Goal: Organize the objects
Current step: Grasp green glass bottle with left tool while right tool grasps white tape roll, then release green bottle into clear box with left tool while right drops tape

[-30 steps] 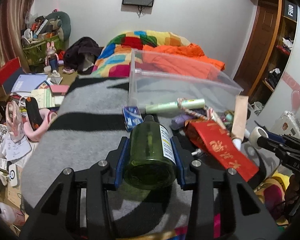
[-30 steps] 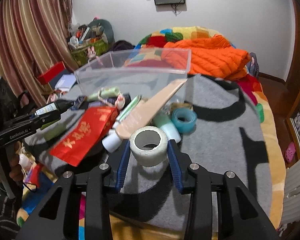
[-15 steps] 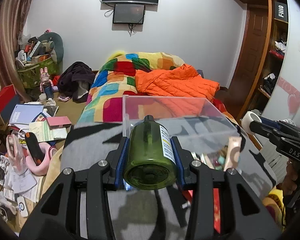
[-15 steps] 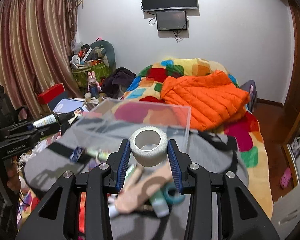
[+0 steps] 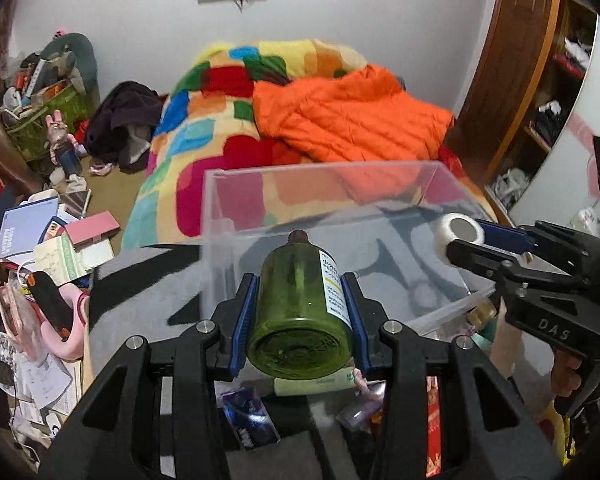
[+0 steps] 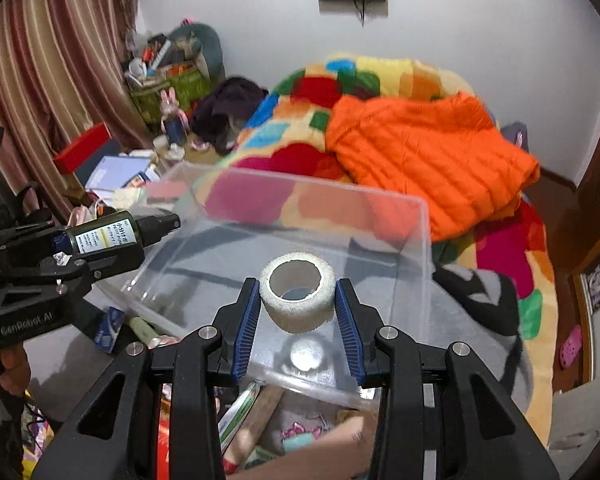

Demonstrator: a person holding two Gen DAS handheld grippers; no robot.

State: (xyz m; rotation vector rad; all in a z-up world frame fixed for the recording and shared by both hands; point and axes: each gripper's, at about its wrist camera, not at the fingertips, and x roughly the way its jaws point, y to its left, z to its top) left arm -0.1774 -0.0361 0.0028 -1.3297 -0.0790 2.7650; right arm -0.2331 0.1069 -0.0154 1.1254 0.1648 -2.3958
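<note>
My left gripper [image 5: 300, 312] is shut on a green spray bottle [image 5: 300, 312] and holds it lying along the fingers, above the near left edge of a clear plastic bin [image 5: 228, 216]. My right gripper [image 6: 298, 312] is shut on a white tape roll [image 6: 298, 296] and holds it over the bin's [image 6: 424, 232] open inside. The bin looks empty. In the right wrist view the bottle [image 6: 104, 242] sits at the bin's left rim; in the left wrist view the tape roll [image 5: 458, 234] hangs over the bin's right side.
Loose items lie on the grey blanket [image 5: 140, 304] in front of the bin: a blue packet [image 5: 248, 416], a pale green tube [image 5: 312, 384], a red envelope [image 5: 432, 432]. Behind are a colourful bedspread [image 5: 220, 92] and an orange jacket [image 6: 424, 160]. Clutter covers the floor at left [image 5: 40, 240].
Both grippers have moved forward and tilted down over the bin with their loads still held. The bin's inside now lies beneath the tape roll and the bottle's neck.
</note>
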